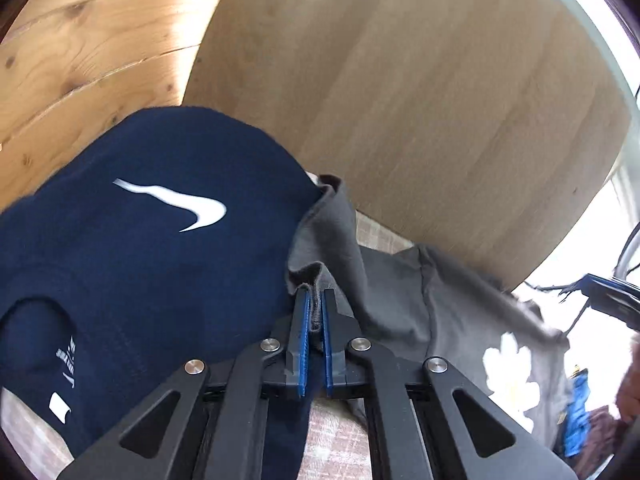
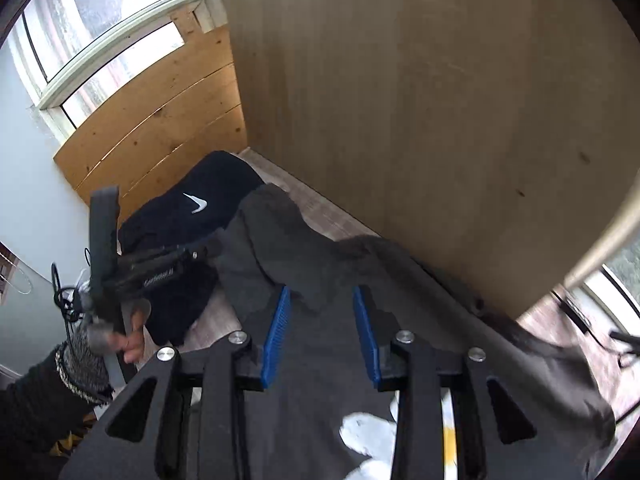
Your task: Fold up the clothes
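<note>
A grey shirt [image 1: 400, 292] with a white flower print lies on the light patterned surface against a wooden panel. My left gripper [image 1: 314, 300] is shut on a folded hem of the grey shirt. It also shows in the right wrist view [image 2: 168, 264], blurred, at the shirt's left side. My right gripper [image 2: 322, 300] is open, its blue pads either side of the grey shirt [image 2: 312, 360], with the cloth lying between and under them. A navy shirt [image 1: 152, 240] with a white swoosh lies to the left, partly under the grey one; it also shows in the right wrist view [image 2: 188, 216].
A tall wooden panel [image 2: 420, 120] stands right behind the clothes. Pine boards [image 2: 160, 128] and a window [image 2: 100, 32] lie to the left. Cables [image 2: 64, 292] hang near the person's left hand. The patterned cover [image 1: 340, 440] shows under the clothes.
</note>
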Tool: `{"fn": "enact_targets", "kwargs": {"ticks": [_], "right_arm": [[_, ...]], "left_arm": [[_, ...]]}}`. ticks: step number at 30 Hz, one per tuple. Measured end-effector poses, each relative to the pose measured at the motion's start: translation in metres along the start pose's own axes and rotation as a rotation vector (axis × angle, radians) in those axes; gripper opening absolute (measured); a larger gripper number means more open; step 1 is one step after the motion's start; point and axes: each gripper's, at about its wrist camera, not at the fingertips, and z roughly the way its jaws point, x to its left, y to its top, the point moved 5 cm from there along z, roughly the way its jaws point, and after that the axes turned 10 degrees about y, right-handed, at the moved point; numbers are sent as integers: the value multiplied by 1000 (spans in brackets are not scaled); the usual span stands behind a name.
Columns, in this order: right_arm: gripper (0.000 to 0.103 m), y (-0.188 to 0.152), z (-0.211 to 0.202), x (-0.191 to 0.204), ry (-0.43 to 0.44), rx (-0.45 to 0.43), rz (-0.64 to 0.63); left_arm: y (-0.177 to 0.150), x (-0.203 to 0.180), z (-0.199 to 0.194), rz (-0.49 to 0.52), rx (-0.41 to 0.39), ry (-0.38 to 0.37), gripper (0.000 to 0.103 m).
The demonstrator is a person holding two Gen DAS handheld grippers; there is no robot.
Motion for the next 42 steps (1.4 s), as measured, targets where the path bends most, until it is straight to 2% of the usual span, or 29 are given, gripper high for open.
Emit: {"fn": "enact_targets", "kwargs": {"ticks": [3, 7, 9, 13, 14, 16, 17, 21, 25, 31, 34, 35, 36, 38, 40, 42], "right_arm": [[43, 36, 63, 4, 55, 66, -50], [47, 63, 130, -3, 109, 160, -116], [54, 68, 151, -4, 163, 190, -136], [55, 68, 176, -1, 247, 231, -170], [54, 66, 175, 0, 251, 223, -180], [34, 64, 172, 3, 260, 208, -200], [17, 62, 170, 4, 264, 200, -210], [8, 59, 153, 10, 251, 154, -252], [8, 50, 113, 6, 202, 107, -262], [8, -8, 58, -36, 37, 156, -211], [8, -37, 30, -57, -45, 181, -185], [14, -46, 21, -65, -72, 189, -177], [27, -56, 11, -72, -100, 197, -168], [42, -73, -5, -86, -135, 200, -130], [42, -83, -14, -102, -131, 176, -51], [42, -78, -18, -101, -88, 116, -14]], "left_arm": [[-2, 6, -6, -4, -27, -27, 5], [-2, 9, -8, 7, -40, -47, 5], [-5, 10, -5, 8, -43, -52, 5], [-9, 12, 0, 16, -50, -61, 5], [-9, 11, 2, 23, -53, -61, 5], [-9, 10, 3, 38, -55, -56, 5], [-9, 9, 3, 44, -55, -55, 5], [-6, 3, -3, 50, -59, -77, 4], [-8, -13, -17, 76, -72, -121, 4], [-31, -71, -38, 184, -44, -259, 4], [-53, -108, -37, 236, 20, -356, 4], [-65, -122, -32, 270, 66, -394, 5], [-79, -133, -25, 319, 133, -416, 6], [-106, -144, -13, 402, 243, -404, 9], [-114, -136, -15, 405, 243, -389, 8], [-115, -124, -17, 402, 239, -363, 8]]}}
